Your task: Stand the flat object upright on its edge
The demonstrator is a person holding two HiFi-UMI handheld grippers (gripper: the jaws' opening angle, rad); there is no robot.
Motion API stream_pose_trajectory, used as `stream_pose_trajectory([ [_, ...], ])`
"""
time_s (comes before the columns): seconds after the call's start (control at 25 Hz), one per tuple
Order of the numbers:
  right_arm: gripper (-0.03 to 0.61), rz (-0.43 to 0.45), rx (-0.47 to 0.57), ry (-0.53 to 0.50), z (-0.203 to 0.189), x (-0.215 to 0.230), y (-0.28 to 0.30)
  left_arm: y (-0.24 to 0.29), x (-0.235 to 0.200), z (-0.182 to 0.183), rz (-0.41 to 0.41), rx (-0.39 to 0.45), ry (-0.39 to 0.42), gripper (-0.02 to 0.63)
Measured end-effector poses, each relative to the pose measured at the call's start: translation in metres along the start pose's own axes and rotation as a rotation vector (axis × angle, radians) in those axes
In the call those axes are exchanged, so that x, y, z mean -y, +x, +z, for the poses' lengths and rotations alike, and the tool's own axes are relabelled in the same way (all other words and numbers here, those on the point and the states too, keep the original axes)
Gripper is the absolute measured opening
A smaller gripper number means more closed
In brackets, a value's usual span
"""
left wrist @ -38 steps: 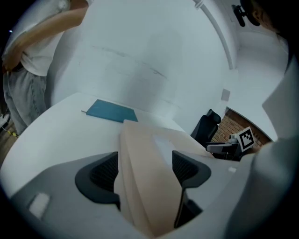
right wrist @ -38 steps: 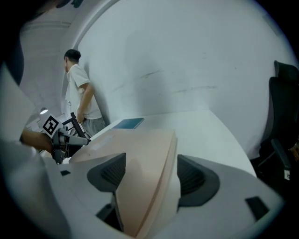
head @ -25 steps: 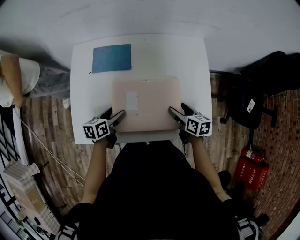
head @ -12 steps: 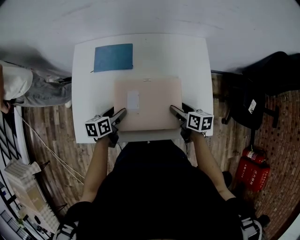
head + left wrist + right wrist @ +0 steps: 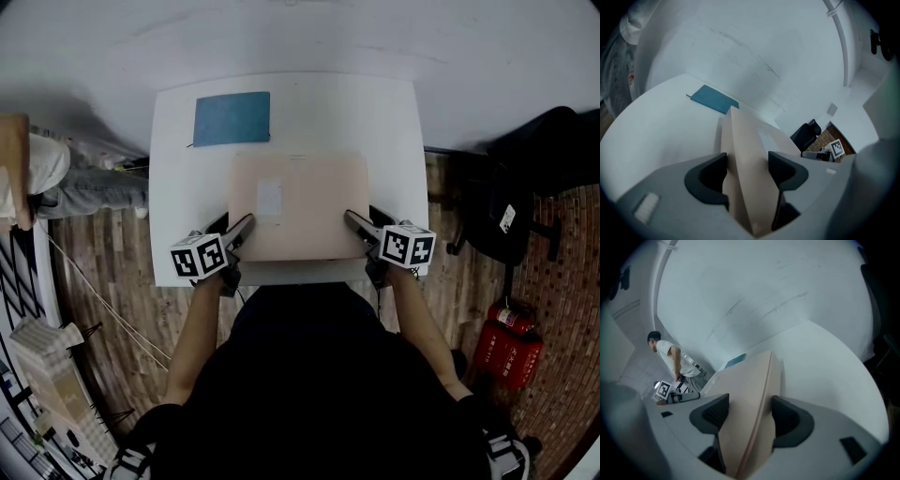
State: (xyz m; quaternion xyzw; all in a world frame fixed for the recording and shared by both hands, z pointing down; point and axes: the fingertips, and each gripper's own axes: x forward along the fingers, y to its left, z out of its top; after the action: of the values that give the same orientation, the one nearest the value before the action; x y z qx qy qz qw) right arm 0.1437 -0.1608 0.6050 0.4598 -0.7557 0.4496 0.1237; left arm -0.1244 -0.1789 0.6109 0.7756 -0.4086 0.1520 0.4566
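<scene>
- A white table stands against a pale wall, and a beige board sits on its near half with its broad face up, not yet on its edge.
- A small white label sits on the board's left half.
- A grey shadow band runs on the table along the board's near edge. Whether that edge is clear of the table I cannot tell.
- The left gripper is at the board's left edge, near the front corner. Its marker cube hangs just past the table's near edge.
- In the left gripper view, the board fills the gap of the left gripper. Its jaws have just been closing and now pinch the board's edge, a dark pad against each face.
- The right gripper is at the board's right edge, opposite the left one, with its marker cube behind it.
- In the right gripper view, the right gripper has the board between its pads. Its jaws have also just been closing and now clamp the board.
- A blue notebook lies flat at the table's far left corner, apart from the board.
- A person stands to the left of the table on the wooden floor.
- A black chair and a red fire extinguisher are to the right.
</scene>
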Motion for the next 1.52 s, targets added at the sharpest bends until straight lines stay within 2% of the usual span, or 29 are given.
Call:
stream_pose_trajectory([
  [0.24,0.295,0.055,0.050,-0.028,0.018,-0.015,-0.002,-0.021,0.018,0.031,0.036,0.076,0.105,0.284],
  [0.52,0.291,0.134,0.094,0.005,0.028,-0.028,0.010,-0.052,0.039,0.071,0.108,0.172,0.262,0.284],
  [0.72,0.291,0.199,0.113,0.040,0.032,-0.040,0.020,-0.073,0.049,0.087,0.165,0.223,0.329,0.284],
  [1.08,0.279,0.296,0.096,0.137,0.016,-0.051,0.042,-0.092,0.069,0.108,0.271,0.230,0.524,0.284],
  [1.52,0.279,0.371,0.069,0.245,0.000,-0.062,0.063,-0.097,0.095,0.130,0.339,0.224,0.724,0.284],
])
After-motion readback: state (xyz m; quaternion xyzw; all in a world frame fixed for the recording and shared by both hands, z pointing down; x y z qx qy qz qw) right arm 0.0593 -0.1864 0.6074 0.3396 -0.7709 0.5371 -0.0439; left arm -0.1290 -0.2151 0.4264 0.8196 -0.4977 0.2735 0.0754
